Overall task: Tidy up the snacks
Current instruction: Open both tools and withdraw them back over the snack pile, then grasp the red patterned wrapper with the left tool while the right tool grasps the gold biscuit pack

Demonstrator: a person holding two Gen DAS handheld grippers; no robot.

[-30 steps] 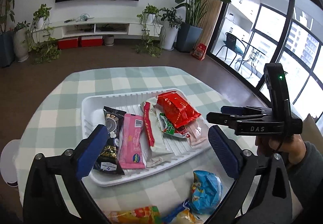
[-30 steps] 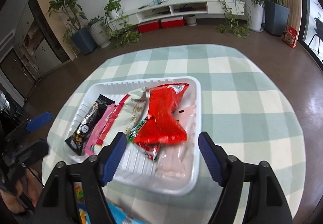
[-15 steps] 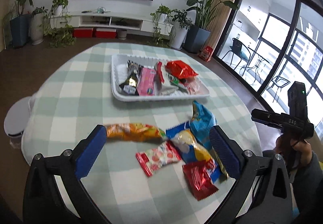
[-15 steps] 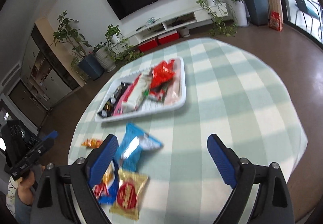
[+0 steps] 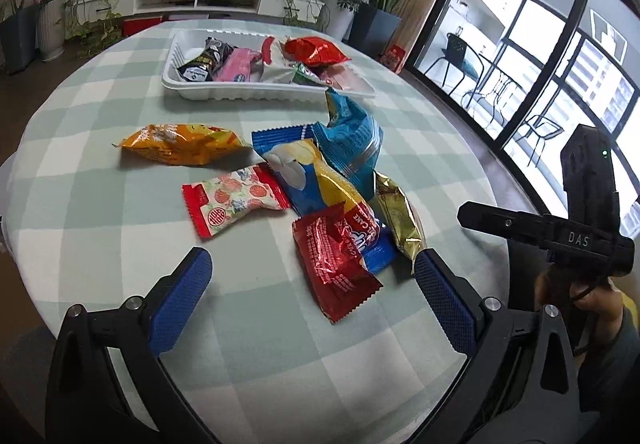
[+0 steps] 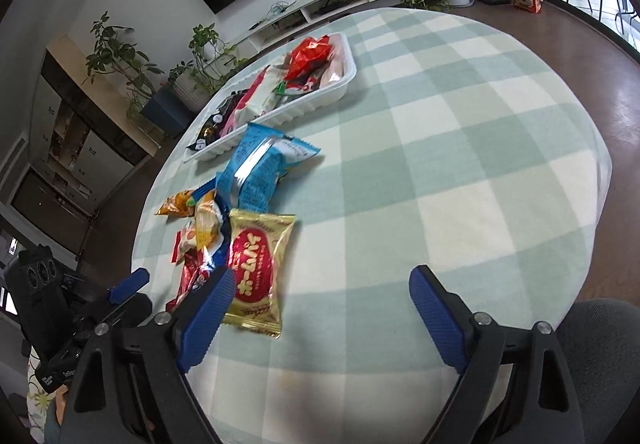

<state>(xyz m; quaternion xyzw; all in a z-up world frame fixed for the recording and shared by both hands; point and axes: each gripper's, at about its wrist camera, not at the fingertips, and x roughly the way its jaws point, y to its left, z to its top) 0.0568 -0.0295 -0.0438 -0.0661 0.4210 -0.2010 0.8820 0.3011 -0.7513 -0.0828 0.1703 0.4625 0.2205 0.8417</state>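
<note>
Snacks lie in two groups on the round table (image 5: 100,228) with its green-and-white checked cloth. A white tray (image 5: 256,91) at the far side holds a black packet (image 5: 204,59), a pink packet (image 5: 238,64), a white-and-red packet (image 5: 276,65) and a red bag (image 5: 316,51) side by side. Nearer, loose packets overlap in a heap: an orange bag (image 5: 182,145), a strawberry-print packet (image 5: 234,201), a blue-and-yellow bag (image 5: 310,173), a light blue bag (image 5: 350,141), a red wrapper (image 5: 334,260) and a gold packet (image 6: 258,268).

The left gripper (image 5: 312,298) hangs over the near edge of the heap, its jaws spread wide and empty, the red wrapper lying on the cloth between them. The right gripper (image 6: 318,314) also stands wide, its jaws having just opened further, with nothing clamped; its left finger sits just beside the gold packet, over bare cloth.
</note>
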